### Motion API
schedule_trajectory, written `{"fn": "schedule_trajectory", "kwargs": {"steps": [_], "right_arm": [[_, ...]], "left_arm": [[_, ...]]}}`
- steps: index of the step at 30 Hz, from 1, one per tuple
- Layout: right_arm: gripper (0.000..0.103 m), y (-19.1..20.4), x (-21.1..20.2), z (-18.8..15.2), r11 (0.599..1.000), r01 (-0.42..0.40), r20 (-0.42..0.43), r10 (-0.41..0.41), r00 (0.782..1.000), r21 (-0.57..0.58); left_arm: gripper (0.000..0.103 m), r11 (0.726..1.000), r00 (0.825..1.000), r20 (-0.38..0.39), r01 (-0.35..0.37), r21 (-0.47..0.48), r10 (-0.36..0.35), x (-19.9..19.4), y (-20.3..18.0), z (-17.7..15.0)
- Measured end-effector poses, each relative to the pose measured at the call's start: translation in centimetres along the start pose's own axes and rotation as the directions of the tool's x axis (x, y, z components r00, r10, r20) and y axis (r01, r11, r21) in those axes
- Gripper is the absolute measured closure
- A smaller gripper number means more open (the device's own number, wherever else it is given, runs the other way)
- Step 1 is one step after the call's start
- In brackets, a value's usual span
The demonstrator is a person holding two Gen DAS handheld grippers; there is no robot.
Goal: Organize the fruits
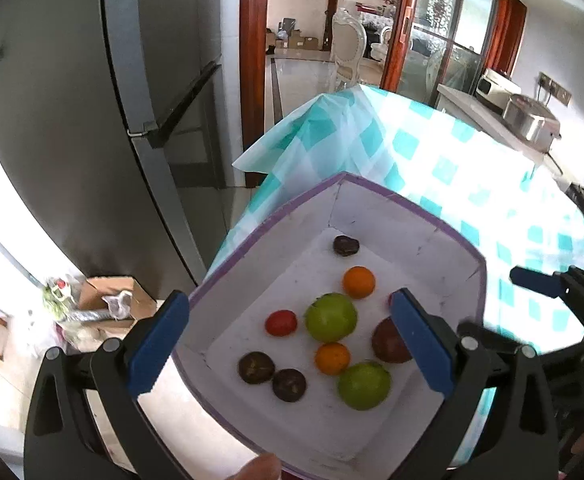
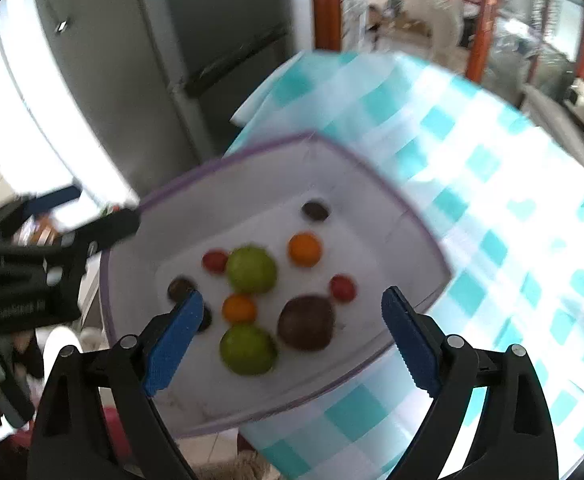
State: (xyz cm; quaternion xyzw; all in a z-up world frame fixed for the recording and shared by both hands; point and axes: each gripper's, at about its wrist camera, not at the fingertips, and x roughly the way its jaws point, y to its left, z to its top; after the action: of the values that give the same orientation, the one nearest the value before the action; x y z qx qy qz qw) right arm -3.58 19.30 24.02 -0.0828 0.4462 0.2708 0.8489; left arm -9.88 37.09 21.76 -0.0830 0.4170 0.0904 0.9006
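Observation:
A white box with a purple rim [image 1: 444,224] [image 2: 388,184] sits at the near left corner of the table, overhanging its edge. Inside lie two green fruits [image 1: 331,317] [image 2: 251,269], two oranges [image 1: 358,282] [image 2: 305,249], red tomatoes [image 1: 281,322] [image 2: 343,288] and several dark purple fruits [image 1: 388,342] [image 2: 306,322]. My left gripper [image 1: 292,344] is open and empty, straddling the box's left wall. My right gripper [image 2: 292,334] is open and empty above the box's near part; it also shows in the left wrist view [image 1: 548,284]. The right view is blurred.
The table carries a teal-and-white checked cloth [image 1: 472,168] [image 2: 492,184]. A grey fridge [image 1: 104,120] [image 2: 164,60] stands to the left. A cardboard box [image 1: 112,296] lies on the floor. A counter with metal pots [image 1: 532,116] is far right. A doorway [image 1: 304,40] opens behind.

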Motion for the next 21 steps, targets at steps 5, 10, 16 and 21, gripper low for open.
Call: {"fn": "schedule_trajectory", "kwargs": {"steps": [5, 10, 16, 21], "right_arm": [[0.015, -1.3, -0.3, 0.4, 0.996, 0.053, 0.022, -0.055, 0.998, 0.069], [0.015, -1.7, 2.1, -0.2, 0.995, 0.068, -0.052, -0.065, 0.997, 0.067], [0.015, -1.6, 3.3, -0.5, 0.996, 0.072, -0.076, -0.068, 0.995, 0.061], [0.015, -1.6, 3.6, -0.9, 0.996, 0.068, -0.091, -0.062, 0.994, 0.064]], "left_arm": [[0.002, 0.991, 0.989, -0.099, -0.119, -0.056, 0.113, 0.9, 0.4, -0.1], [0.002, 0.995, 0.982, -0.167, -0.092, -0.034, 0.085, 2.8, -0.3, -1.3], [0.002, 0.996, 0.97, -0.223, -0.092, 0.006, 0.091, 4.2, -1.2, -2.5], [0.002, 0.997, 0.969, -0.235, -0.08, 0.011, 0.08, 4.3, -1.4, -2.7]]}}
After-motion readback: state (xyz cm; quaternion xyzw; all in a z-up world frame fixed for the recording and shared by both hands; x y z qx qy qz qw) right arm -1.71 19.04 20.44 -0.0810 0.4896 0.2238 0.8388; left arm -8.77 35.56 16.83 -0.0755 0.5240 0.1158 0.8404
